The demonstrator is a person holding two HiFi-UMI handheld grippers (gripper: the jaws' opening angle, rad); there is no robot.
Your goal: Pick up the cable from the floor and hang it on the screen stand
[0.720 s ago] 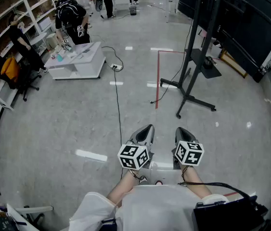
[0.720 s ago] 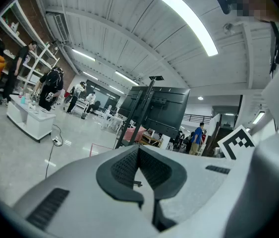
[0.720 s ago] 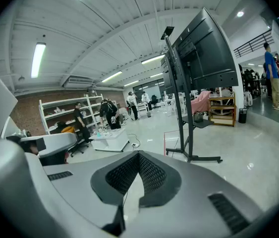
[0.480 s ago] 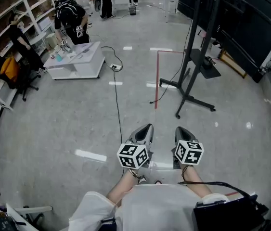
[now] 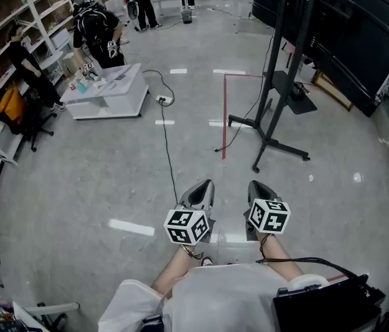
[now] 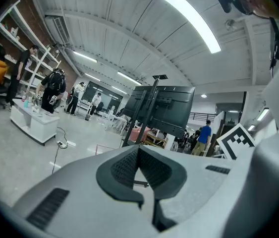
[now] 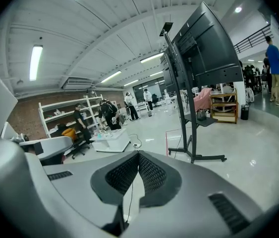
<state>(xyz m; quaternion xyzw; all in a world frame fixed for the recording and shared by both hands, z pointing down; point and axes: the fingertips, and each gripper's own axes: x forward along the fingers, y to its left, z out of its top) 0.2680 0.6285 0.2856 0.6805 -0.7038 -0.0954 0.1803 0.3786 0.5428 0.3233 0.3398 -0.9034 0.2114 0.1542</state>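
**Left gripper [image 5: 206, 184] and right gripper [image 5: 255, 185] hovering empty, cable lying by the stand**

Both tools are riding side by side low in the head view. Their smooth grey shells are tapering to rounded noses, and each is carrying a white cube [image 5: 188, 226] of black square markers. In the left gripper view the ribbed black pads [image 6: 125, 168] are pressing together at the tip with nothing between them. In the right gripper view the pads [image 7: 151, 172] are meeting the same way, so neither tool is holding anything.

The polished grey concrete floor [image 5: 77, 171] is gleaming with pale streaks. At the left a blocky white table [image 5: 111, 92] is standing, and a thin black power lead [image 5: 168, 151] is running from a strip [image 5: 161, 100] beside it toward the left gripper. Further right, the cable [image 5: 219, 147] is lying on the floor well ahead of both tools, just beside a red tape line [image 5: 224, 116]. It is thin and black, with its free end pointing left. Its length is running diagonally away and rightward to the dark metal screen stand [image 5: 285, 149], then rising along the post.

The power lead's near end is hiding behind the left gripper. The frame edge is cutting off the stand's top, and where the cable joins the screen [image 5: 360, 26] is too hard to make out.
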